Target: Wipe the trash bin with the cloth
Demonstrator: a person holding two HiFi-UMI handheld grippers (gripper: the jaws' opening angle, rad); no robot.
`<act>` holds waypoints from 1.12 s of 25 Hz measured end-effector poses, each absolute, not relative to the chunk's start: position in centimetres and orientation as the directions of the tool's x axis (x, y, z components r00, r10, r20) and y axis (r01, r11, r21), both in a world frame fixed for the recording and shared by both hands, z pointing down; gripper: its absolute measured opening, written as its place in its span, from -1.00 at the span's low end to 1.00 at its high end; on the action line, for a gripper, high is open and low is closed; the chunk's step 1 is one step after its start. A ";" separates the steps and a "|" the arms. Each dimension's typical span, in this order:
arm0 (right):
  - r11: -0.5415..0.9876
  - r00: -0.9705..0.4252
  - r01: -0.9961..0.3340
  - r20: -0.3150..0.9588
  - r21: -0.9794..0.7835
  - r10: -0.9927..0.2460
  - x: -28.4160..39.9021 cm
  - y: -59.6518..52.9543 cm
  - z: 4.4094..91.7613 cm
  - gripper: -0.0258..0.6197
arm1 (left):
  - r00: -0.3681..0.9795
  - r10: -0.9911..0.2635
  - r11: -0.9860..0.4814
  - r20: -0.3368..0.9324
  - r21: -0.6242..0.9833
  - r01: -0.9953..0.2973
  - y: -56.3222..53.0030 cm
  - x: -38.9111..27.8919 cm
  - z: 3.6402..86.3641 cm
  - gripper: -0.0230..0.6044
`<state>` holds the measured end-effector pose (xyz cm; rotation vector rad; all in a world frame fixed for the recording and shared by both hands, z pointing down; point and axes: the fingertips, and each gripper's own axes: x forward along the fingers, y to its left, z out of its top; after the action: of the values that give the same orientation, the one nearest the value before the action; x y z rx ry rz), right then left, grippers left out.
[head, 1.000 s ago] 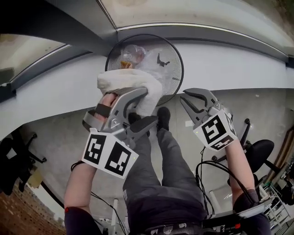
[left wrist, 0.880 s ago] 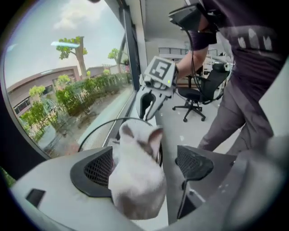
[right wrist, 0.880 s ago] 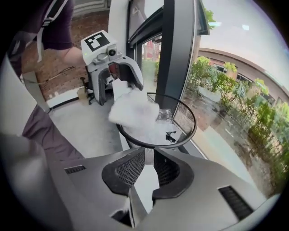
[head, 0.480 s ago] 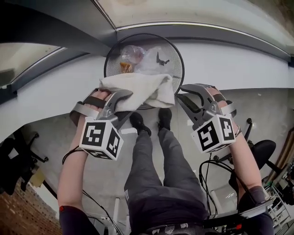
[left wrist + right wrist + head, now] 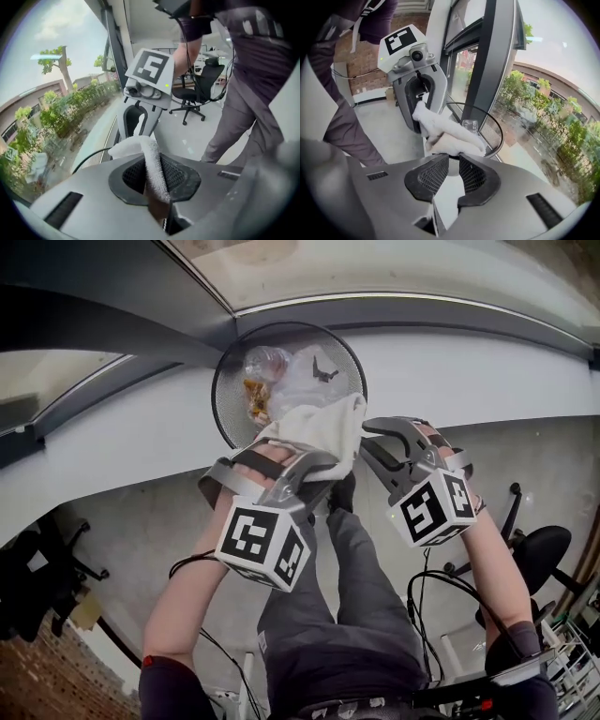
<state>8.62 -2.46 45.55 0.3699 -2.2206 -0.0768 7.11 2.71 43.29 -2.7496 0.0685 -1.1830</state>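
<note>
A black wire-mesh trash bin [image 5: 217, 390] stands against the white ledge, with a clear bag and a bottle [image 5: 258, 362] inside. The white cloth [image 5: 323, 427] hangs over the bin's near rim, bunched between both grippers. My left gripper [image 5: 328, 474] is closing, and its pads pinch a strip of the cloth [image 5: 152, 173]. My right gripper [image 5: 367, 442] faces it from the right, jaws narrow, with the cloth's other end [image 5: 450, 140] running into its gap. In the right gripper view the bin's rim [image 5: 494, 129] lies just behind the cloth.
The person's legs and dark shoes [image 5: 339, 491] stand right below the bin. A dark window frame [image 5: 485, 61] and glass rise behind it. An office chair [image 5: 530, 554] and cables sit at the right, and dark clutter lies at the lower left.
My left gripper moved right toward the right gripper and closed on the cloth. The cloth, spread flat half a second ago, is now bunched between the two. The bin has not moved.
</note>
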 end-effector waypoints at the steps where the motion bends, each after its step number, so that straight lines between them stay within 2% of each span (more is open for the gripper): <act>1: 0.947 -0.585 -0.269 0.751 0.176 -0.306 8.9 -2.6 45.5 -0.72 | 0.708 -0.084 -0.991 0.702 -0.134 0.014 2.3 8.2 43.0 -0.79; 6: 0.892 -0.645 -0.452 0.684 0.018 -0.341 10.6 -1.9 44.5 -0.72 | 0.795 -0.089 -0.996 0.600 -0.052 -0.073 -1.7 12.2 40.8 -0.79; 12: 0.901 -0.657 -0.434 0.679 0.014 -0.327 11.3 0.0 45.1 -0.72 | 0.731 -0.219 -0.976 0.647 -0.134 -0.174 -9.2 13.6 42.1 -0.80; 16: 0.925 -0.658 -0.377 0.689 0.047 -0.304 9.9 1.0 45.2 -0.72 | 0.604 -0.340 -0.939 0.720 -0.230 -0.255 -12.4 8.4 44.0 -0.81; 21: 0.919 -0.642 -0.394 0.725 -0.031 -0.251 9.5 0.5 46.2 -0.72 | 0.513 -0.430 -0.896 0.743 -0.286 -0.339 -13.5 0.8 43.4 -0.81; 28: 0.917 -0.590 -0.398 0.766 -0.001 -0.255 10.0 -1.1 46.5 -0.72 | 0.418 -0.476 -0.831 0.774 -0.239 -0.503 -10.6 -9.6 43.6 -0.81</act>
<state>10.04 -1.14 46.55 0.4626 -2.2307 0.2165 -9.61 -10.64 43.64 -2.6704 0.9217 -1.4416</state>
